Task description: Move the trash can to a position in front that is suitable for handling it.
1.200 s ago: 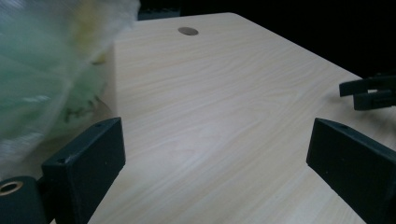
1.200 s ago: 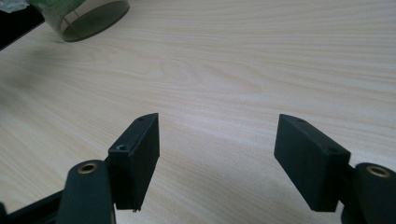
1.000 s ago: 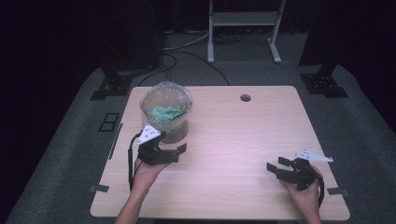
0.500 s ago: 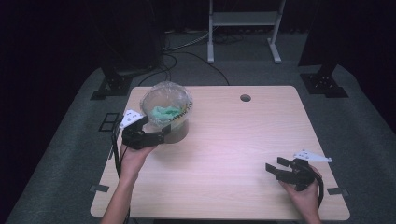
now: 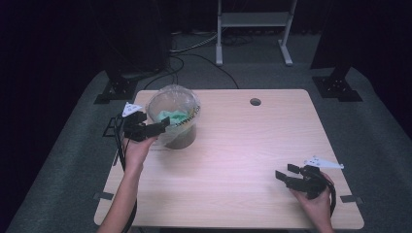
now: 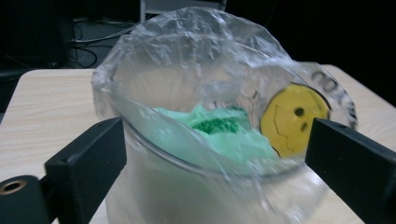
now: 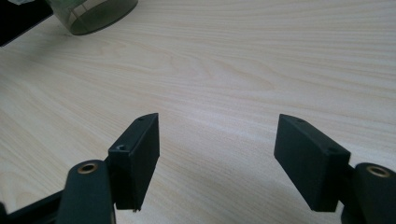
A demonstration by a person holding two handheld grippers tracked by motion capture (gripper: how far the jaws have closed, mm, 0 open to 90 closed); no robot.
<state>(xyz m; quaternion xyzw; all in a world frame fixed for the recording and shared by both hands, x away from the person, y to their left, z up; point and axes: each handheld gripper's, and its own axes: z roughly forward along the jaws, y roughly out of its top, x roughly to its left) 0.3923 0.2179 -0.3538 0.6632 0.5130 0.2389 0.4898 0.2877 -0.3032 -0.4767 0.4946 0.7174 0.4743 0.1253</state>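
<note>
A round container [image 5: 179, 136] lined with a clear plastic bag [image 5: 171, 97] stands at the table's back left. The bag [image 6: 196, 60] holds crumpled green material [image 6: 219, 133] and bears a yellow smiley face [image 6: 292, 119]. My left gripper [image 5: 163, 126] is open at the container's left rim, one black jaw on each side of the near edge in the left gripper view. Whether the jaws touch the plastic, I cannot tell. My right gripper [image 5: 287, 174] rests open near the table's front right, with bare wood between its jaws [image 7: 215, 154].
The wooden table [image 5: 243, 145] has a round cable hole [image 5: 255, 102] at the back. A white frame stand [image 5: 252, 29] and dark equipment feet sit on the grey floor behind. The container's base [image 7: 93, 14] shows far off in the right gripper view.
My left gripper rose from the table in front of the container and moved back and left to its rim. The right gripper stayed put.
</note>
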